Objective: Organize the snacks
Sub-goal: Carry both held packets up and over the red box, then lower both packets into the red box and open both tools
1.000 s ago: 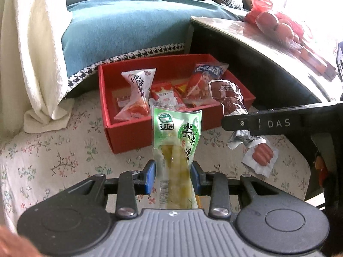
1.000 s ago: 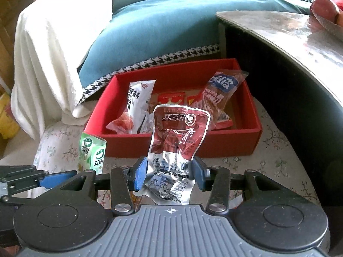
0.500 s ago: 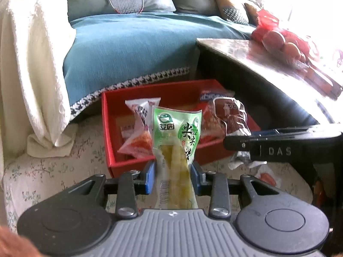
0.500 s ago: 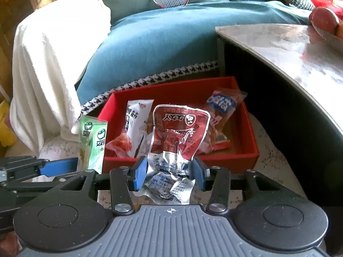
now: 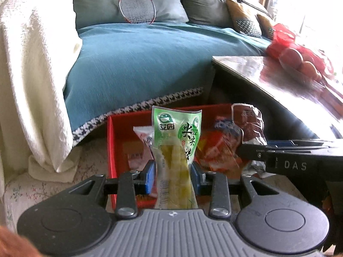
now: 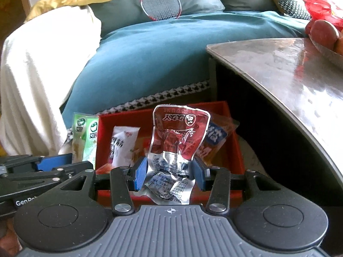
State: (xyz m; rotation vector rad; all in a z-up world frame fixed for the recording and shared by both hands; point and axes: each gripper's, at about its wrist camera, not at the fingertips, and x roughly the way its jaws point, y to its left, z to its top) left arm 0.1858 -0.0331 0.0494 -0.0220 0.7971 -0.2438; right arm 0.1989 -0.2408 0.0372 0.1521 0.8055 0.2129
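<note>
Only rightward, left claw [image 5: 172, 176] clamped on green packet [image 5: 176, 141]; right claw [image 6: 170, 173] gripping red pouch [image 6: 178, 135].

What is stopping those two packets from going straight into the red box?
Nothing visible. The green packet in the left gripper and the red packet in the right gripper face the open-topped red box, which already holds some snacks.

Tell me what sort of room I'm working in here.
Most likely a home living room: a sofa with cushions and a blue cover, a badminton racket leaning on it, and a low table beside it.
</note>
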